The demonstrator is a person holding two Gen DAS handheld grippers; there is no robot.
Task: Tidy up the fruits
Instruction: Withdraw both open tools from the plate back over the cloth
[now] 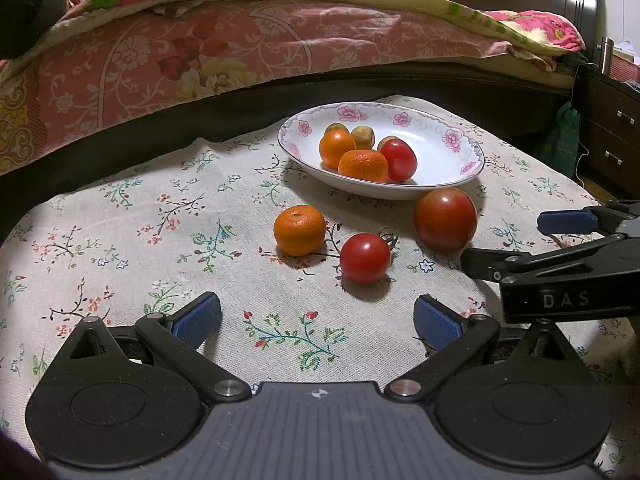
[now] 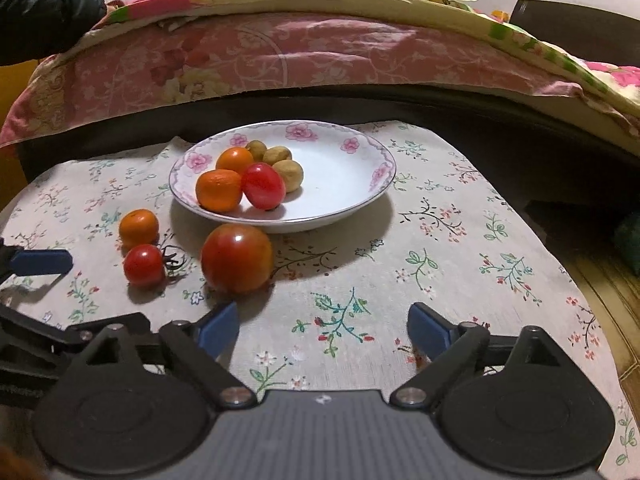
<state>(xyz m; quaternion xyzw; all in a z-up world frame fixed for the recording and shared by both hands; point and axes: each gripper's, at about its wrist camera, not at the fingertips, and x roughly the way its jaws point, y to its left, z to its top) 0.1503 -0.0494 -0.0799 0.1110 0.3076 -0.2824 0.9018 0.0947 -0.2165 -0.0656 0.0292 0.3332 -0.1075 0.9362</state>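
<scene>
A white floral plate (image 1: 452,160) (image 2: 352,168) holds two mandarins (image 1: 362,165), a small red tomato (image 1: 399,159) and three brown longans (image 2: 287,174). On the cloth in front of it lie a mandarin (image 1: 299,230) (image 2: 139,227), a small tomato (image 1: 365,258) (image 2: 144,265) and a big red-green tomato (image 1: 445,219) (image 2: 237,259). My left gripper (image 1: 318,320) is open and empty, a little short of the small tomato. My right gripper (image 2: 322,330) is open and empty, its left fingertip just in front of the big tomato; it also shows in the left wrist view (image 1: 520,240).
The floral tablecloth (image 2: 460,280) covers a small table that ends at the right, with wooden floor beyond. A bed with a pink quilt (image 1: 240,52) stands right behind the table. A dark dresser (image 1: 612,128) stands at the far right.
</scene>
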